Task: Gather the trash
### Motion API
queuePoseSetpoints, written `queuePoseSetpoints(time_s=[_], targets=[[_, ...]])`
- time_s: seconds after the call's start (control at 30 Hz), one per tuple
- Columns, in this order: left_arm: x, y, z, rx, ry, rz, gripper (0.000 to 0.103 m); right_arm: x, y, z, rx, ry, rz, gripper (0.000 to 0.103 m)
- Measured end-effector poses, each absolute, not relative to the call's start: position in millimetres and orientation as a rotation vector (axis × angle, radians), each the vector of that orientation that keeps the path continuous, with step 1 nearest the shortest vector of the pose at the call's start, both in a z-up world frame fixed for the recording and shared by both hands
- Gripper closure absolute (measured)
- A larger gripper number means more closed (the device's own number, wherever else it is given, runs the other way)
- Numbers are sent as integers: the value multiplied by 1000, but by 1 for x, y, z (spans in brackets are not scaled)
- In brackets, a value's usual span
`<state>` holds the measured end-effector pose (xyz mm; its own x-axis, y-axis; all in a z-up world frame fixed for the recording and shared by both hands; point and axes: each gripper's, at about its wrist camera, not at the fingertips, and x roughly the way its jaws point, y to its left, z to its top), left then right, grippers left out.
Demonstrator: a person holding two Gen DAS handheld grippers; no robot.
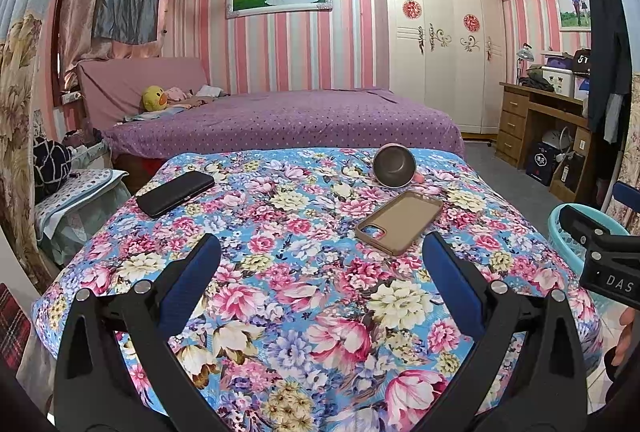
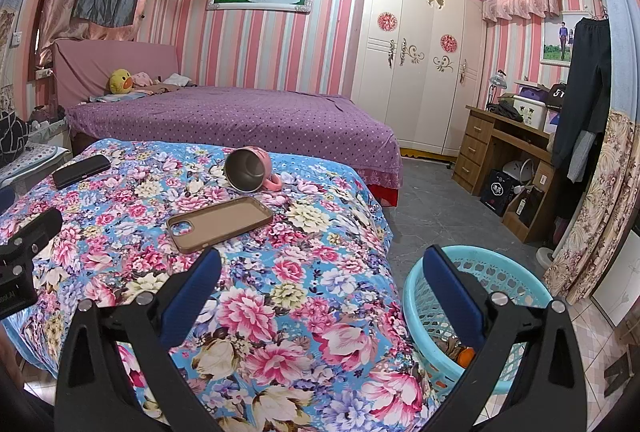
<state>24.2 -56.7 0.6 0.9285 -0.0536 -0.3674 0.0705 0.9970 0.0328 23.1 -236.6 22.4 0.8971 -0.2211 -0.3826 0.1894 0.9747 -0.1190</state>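
Note:
A light blue plastic basket (image 2: 532, 296) stands on the floor at the right of the floral-covered table (image 2: 304, 296); some orange and brown trash (image 2: 460, 352) lies in its bottom. Its rim also shows in the left wrist view (image 1: 560, 220). My right gripper (image 2: 320, 260) is open and empty, above the table's right edge and the basket. My left gripper (image 1: 320, 248) is open and empty over the middle of the floral cloth (image 1: 300, 292). The right gripper's body (image 1: 604, 256) shows at the left wrist view's right edge.
On the cloth lie a tipped pink mug (image 1: 394, 166), a brown phone case (image 1: 400, 222) and a black phone (image 1: 174, 192). A purple bed (image 1: 280, 120) stands behind. A white wardrobe (image 1: 440, 44) and a wooden desk (image 1: 532, 120) stand at the right.

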Motion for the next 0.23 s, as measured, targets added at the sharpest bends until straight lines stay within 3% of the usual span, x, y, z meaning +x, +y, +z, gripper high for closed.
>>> queuePoseSetpoints(time_s=[0.23], targets=[[26, -56, 0, 45, 393, -68, 5, 23, -237, 22, -79, 405, -213, 5]])
